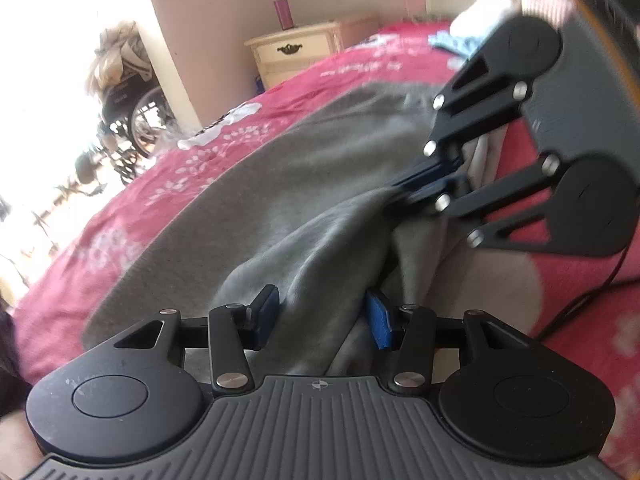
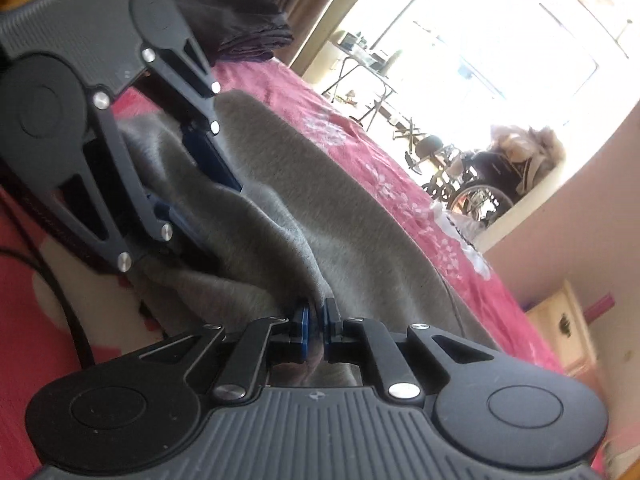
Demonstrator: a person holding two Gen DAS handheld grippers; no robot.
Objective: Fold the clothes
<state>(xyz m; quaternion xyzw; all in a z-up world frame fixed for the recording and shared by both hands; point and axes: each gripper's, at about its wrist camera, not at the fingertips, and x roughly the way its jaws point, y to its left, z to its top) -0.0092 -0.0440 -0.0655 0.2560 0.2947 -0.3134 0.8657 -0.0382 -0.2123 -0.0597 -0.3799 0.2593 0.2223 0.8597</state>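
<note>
Sunlit window [image 2: 500,32], cream nightstand [image 1: 296,50], pinkish wall [image 1: 224,8]

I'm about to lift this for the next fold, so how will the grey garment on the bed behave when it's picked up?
Probably floppy: the grey garment already drapes in soft folds where the right tool pinches it. It looks thickish, so likely some weight. Its matte, fleecy surface suggests it won't slip easily.

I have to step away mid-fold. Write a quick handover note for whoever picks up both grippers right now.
Right gripper: shut on a raised fold of the grey garment.
Left gripper: jaws apart, cloth between them, not clamped.
The garment lies on the red bedspread, bunched at the near end, flat farther out.
Done: one edge picked up.
Left: grip with the left, fold it over, smooth it.
</note>
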